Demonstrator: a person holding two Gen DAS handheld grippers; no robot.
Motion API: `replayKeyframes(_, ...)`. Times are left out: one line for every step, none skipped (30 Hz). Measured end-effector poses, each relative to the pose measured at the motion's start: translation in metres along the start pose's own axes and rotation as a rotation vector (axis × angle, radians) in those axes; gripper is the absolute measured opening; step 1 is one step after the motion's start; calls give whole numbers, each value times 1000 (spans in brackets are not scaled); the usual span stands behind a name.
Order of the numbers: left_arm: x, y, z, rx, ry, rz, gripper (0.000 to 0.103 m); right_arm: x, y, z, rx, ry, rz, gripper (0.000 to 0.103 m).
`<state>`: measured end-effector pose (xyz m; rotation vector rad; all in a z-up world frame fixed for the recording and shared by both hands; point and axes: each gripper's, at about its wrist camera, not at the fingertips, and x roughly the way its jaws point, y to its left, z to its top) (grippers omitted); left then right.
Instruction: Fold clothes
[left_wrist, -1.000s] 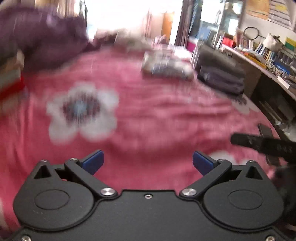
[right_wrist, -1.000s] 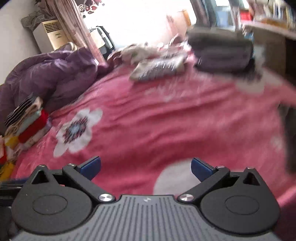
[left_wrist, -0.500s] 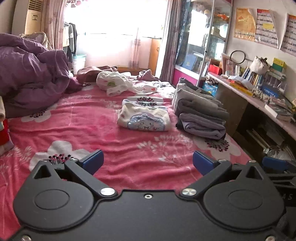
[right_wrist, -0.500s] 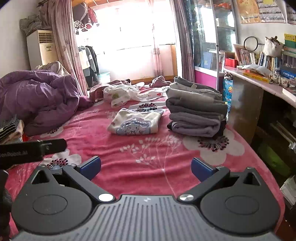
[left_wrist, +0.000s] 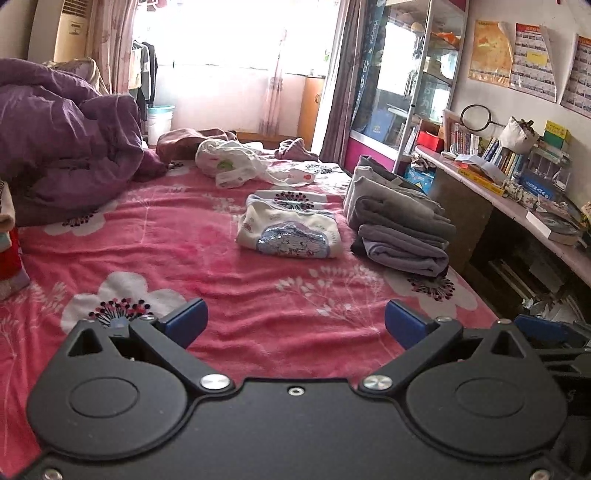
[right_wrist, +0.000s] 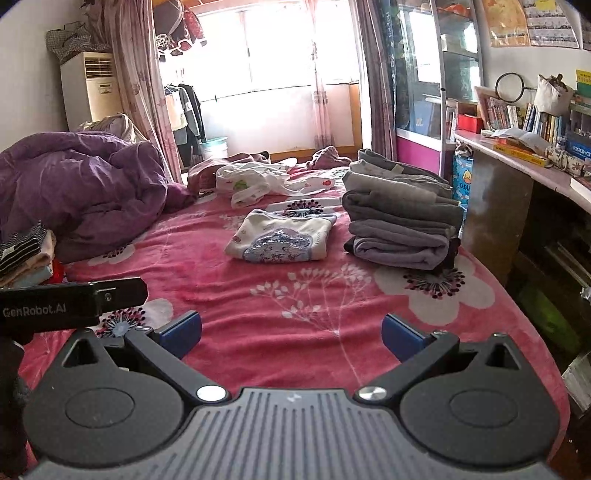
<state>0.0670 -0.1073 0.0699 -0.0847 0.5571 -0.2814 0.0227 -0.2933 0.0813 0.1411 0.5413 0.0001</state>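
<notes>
Both hand-held grippers, left (left_wrist: 293, 319) and right (right_wrist: 291, 330), spread apart, empty, over bare pink bed (left_wrist: 240, 280); folded shirt (left_wrist: 290, 234) and grey stack (left_wrist: 400, 221) beyond, stack at bed's right edge.

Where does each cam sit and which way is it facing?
Left wrist: on the left gripper, low over the pink bedspread, facing the window; own open fingers show, the other gripper at right.
Right wrist: on the right gripper, same heading; open fingers show, the other gripper at left.
Shared: folded white shirt, grey stack, purple duvet.
</notes>
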Motion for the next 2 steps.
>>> replayKeyframes(-2,0,0,4,-4,-6,103,-1,2,-1,2,2,3,103)
replayKeyframes(-3,0,0,7,-8,-15,103,-1,2,-1,2,4,6,103)
